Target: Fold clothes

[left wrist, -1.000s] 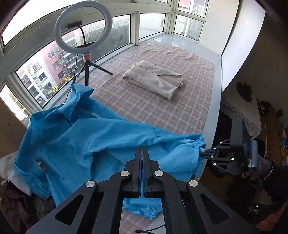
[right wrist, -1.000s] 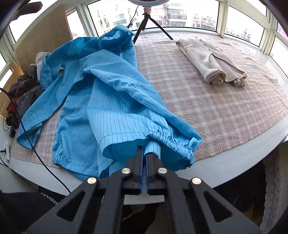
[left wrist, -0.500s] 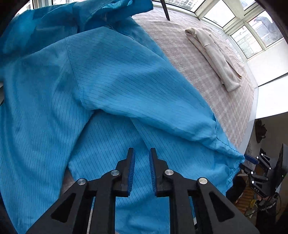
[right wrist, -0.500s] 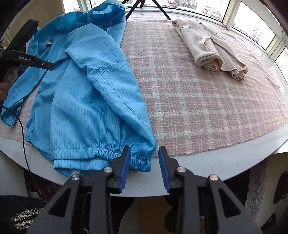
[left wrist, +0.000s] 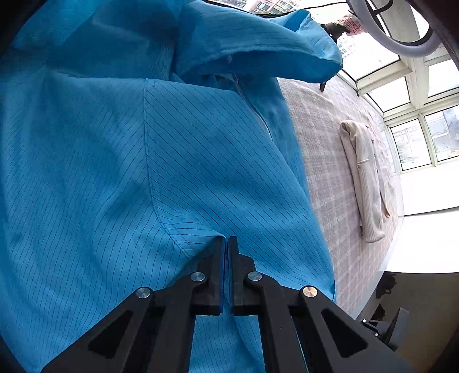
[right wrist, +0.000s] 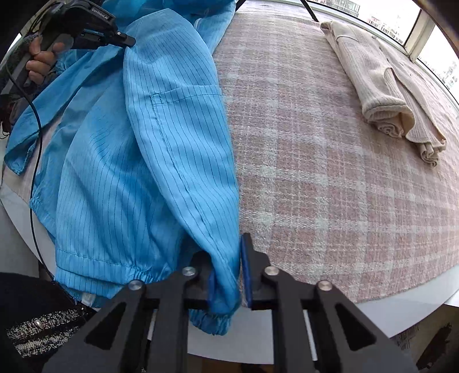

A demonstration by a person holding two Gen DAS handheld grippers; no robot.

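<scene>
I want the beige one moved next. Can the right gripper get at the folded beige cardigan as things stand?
Probably not yet. The right gripper is shut on the blue jacket, pinching its sleeve cuff at the near edge. The folded beige cardigan lies apart across bare plaid cloth, so the path looks free once the sleeve is released.

The blue jacket (right wrist: 149, 160) covers the left part of the table (right wrist: 358, 312), reaching over its near edge. Right of it, a broad stretch of pink checked cloth (right wrist: 315, 172) lies bare, open passage from the near edge toward the windows. The folded cream cardigan (right wrist: 384, 83) blocks the far right side. A tripod leg (right wrist: 308, 10) stands at the far edge, with a ring light (left wrist: 393, 31) above it.
</scene>
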